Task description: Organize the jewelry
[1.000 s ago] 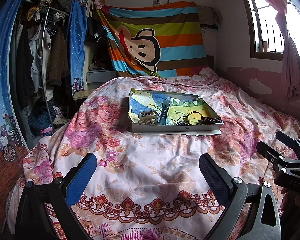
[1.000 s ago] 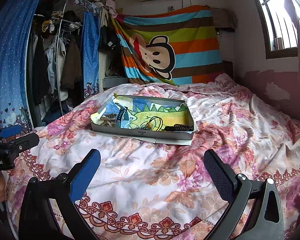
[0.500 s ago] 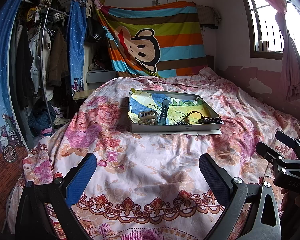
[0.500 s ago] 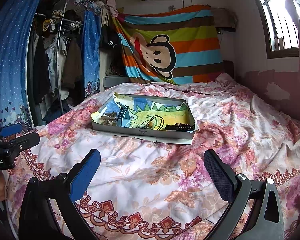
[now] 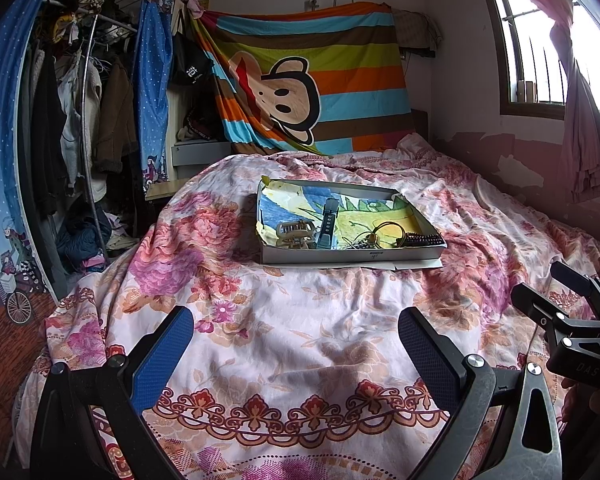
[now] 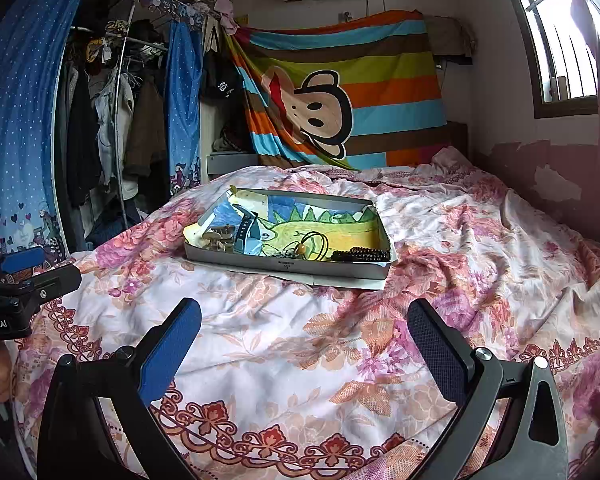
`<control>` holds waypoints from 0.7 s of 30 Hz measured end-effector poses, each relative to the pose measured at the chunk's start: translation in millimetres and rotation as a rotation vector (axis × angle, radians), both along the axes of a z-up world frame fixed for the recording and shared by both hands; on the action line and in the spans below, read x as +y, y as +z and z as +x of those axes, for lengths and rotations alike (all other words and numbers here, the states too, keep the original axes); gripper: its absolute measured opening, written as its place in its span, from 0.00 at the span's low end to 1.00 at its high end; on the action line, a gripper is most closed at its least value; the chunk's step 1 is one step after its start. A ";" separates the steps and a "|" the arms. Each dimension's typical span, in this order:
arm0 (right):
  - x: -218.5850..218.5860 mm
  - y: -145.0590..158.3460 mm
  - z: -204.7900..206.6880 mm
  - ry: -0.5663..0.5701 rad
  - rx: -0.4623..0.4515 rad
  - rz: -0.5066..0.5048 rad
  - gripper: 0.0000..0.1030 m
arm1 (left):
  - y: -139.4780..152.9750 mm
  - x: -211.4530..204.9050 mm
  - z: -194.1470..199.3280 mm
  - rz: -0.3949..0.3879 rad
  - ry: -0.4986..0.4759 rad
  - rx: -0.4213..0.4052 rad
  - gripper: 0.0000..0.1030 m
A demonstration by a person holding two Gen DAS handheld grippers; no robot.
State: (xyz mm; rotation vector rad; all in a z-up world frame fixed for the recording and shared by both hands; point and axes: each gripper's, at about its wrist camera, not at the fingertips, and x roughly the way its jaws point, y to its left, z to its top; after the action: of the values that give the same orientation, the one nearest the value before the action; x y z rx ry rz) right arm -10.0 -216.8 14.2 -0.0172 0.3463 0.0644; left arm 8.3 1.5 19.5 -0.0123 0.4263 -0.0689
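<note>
While both the left hand-held gripper [image 5: 296,344] and right hand-held gripper [image 6: 306,334] hover released above the bed [image 5: 300,320], the jewelry [image 5: 364,236] lies bunched in the tray [image 5: 352,256], fitting either sorting underway or finished.

A flat grey box of jewelry sits on a flowery bed.

The shallow grey cardboard tray [image 5: 350,256] rests on the pink flowered bedspread [image 5: 284,320]. Inside lie a tan hair claw clip [image 5: 295,234], a dark blue watch strap [image 5: 327,226], a thin brown cord loop [image 5: 388,229] and a dark beaded bracelet [image 5: 422,239]. The left gripper [image 5: 294,336] hangs over the bedspread near us, its blue-padded fingers [image 5: 162,354] spread wide with nothing between them.
</note>
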 end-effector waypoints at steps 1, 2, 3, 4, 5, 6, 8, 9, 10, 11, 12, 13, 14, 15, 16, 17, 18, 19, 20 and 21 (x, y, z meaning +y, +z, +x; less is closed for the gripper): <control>0.0 -0.1 0.0 0.000 0.000 0.000 0.98 | 0.0 -0.3 -0.1 0.000 0.000 0.000 1.00; 0.5 -0.2 0.7 0.001 0.001 -0.001 0.98 | 0.0 -0.2 -0.1 0.000 0.000 0.000 1.00; 0.5 -0.1 0.7 0.001 0.000 -0.001 0.98 | 0.1 0.0 0.0 0.000 -0.001 0.000 1.00; 0.5 -0.2 0.6 0.001 0.000 -0.001 0.98 | 0.1 -0.3 -0.1 0.000 0.000 0.000 1.00; 0.6 -0.1 0.6 0.001 0.000 0.000 0.98 | 0.0 0.2 0.0 0.000 0.000 0.000 1.00; 0.5 -0.4 0.4 0.001 0.000 0.000 0.98 | 0.1 -0.4 -0.1 0.000 0.000 0.000 1.00; 0.5 -0.3 0.4 0.001 0.000 -0.001 0.98 | 0.1 -0.4 -0.2 0.000 0.000 0.000 1.00; 0.6 -0.1 0.6 0.001 0.000 0.000 0.98 | 0.1 -0.1 -0.1 0.000 -0.001 0.000 1.00; 0.6 -0.5 0.4 0.001 0.000 0.000 0.98 | 0.1 -0.4 -0.2 0.000 -0.001 0.000 1.00; 0.6 -0.1 0.6 0.001 0.000 -0.001 0.98 | 0.1 -0.4 -0.2 0.000 0.000 0.000 1.00; 0.7 -0.4 0.3 0.001 0.000 -0.001 0.98 | 0.0 -0.2 0.0 0.001 -0.001 0.001 1.00; 0.6 -0.2 0.5 0.001 0.000 -0.001 0.98 | 0.1 -0.2 -0.1 0.001 -0.001 0.001 1.00; 0.7 -0.1 0.6 0.001 0.000 -0.001 0.98 | 0.2 -0.5 -0.3 0.001 0.000 0.000 1.00; 0.7 -0.1 0.5 0.001 0.000 -0.001 0.98 | 0.2 -0.6 -0.1 0.000 -0.001 0.001 1.00; 0.7 -0.2 0.4 0.000 -0.001 -0.001 0.98 | 0.3 -0.2 0.2 0.000 -0.004 0.003 1.00; 0.7 -0.1 0.6 0.001 -0.001 -0.001 0.98 | 0.5 0.1 -0.1 0.001 -0.004 0.004 1.00; 0.6 -0.1 0.6 0.001 -0.001 -0.001 0.98 | 0.3 0.5 0.0 0.004 -0.005 0.010 1.00; 0.7 -0.3 0.5 0.001 0.000 -0.001 0.98 | -0.7 0.2 -0.4 0.010 -0.004 0.014 1.00; 0.8 -0.4 0.4 0.001 0.000 -0.001 0.98 | -1.3 -0.2 -0.4 0.018 -0.003 0.016 1.00; 0.7 -0.2 0.6 0.001 0.000 -0.001 0.98 | -1.7 -0.4 -0.3 0.027 -0.002 0.017 1.00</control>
State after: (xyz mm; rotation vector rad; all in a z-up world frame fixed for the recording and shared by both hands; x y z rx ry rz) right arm -9.4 -216.1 14.0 -0.0189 0.3460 0.0655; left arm 8.1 1.1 17.8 0.0141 0.4442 -0.0647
